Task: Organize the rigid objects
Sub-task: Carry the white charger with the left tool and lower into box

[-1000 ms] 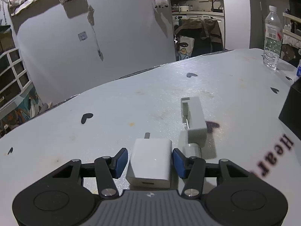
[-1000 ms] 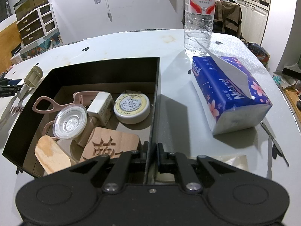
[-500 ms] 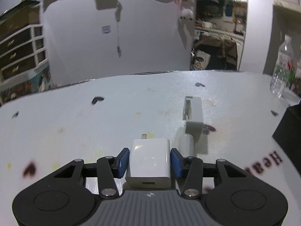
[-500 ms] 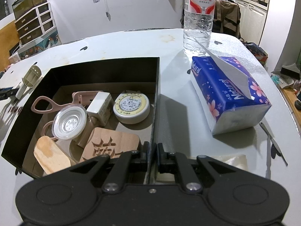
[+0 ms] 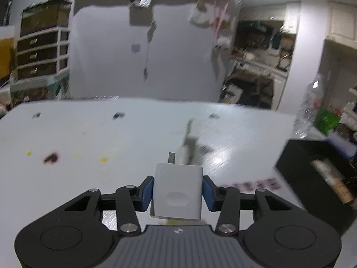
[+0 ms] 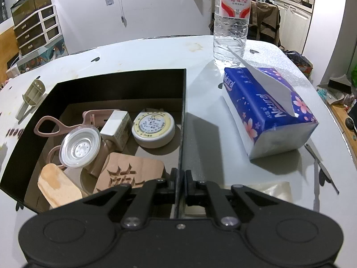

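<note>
Aloft, the left gripper (image 5: 178,191) clamps a white charger (image 5: 178,193) above the tabletop (image 5: 89,138); the right gripper (image 6: 180,179) pinches the black box's (image 6: 125,84) right wall near its front corner, beside a tissue pack (image 6: 267,109).

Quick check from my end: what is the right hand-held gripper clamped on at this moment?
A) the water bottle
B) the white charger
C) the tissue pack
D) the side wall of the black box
D: the right hand-held gripper is shut on the thin right wall of the black box, while the white charger sits in the left hand-held gripper.
</note>
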Available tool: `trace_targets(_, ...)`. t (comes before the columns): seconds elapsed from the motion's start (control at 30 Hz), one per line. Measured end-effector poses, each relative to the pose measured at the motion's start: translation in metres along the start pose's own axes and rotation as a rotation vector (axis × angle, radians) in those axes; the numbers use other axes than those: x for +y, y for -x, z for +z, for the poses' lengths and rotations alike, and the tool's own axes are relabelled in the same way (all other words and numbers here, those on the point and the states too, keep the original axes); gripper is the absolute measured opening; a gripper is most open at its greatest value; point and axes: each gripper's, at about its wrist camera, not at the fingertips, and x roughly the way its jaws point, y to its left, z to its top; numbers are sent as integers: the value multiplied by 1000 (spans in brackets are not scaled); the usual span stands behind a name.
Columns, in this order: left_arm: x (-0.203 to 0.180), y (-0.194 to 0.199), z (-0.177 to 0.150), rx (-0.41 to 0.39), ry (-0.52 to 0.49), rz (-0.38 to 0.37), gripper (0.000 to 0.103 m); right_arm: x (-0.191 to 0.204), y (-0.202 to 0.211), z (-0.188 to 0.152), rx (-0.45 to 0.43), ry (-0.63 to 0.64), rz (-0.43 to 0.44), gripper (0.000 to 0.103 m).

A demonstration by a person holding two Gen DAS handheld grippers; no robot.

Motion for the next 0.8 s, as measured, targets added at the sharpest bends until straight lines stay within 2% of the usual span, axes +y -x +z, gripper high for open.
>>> trace_targets(0.17,-39,18,23,-77,-56,-108,47,0,0,0,0,1,0,5)
trace_targets(0.33,-99,9,35,-77,-109,-320,47,0,0,0,0,-2,0,5)
trace_targets(0.4,-126,-1,37,-55,-125,-398,47,0,0,0,-1,-6,-1,5)
trace_targets(0.53,-175,-21,39,-14,-143,-499,47,0,0,0,-3,-12,-1,5)
trace_targets(0.63,-207,-40,37,51,-135,-549,47,0,0,0,-4,-10,0,5)
trace_targets(0.8,-240,-71,32,170,-63,-592,47,-2,0,0,-6,-13,4,5)
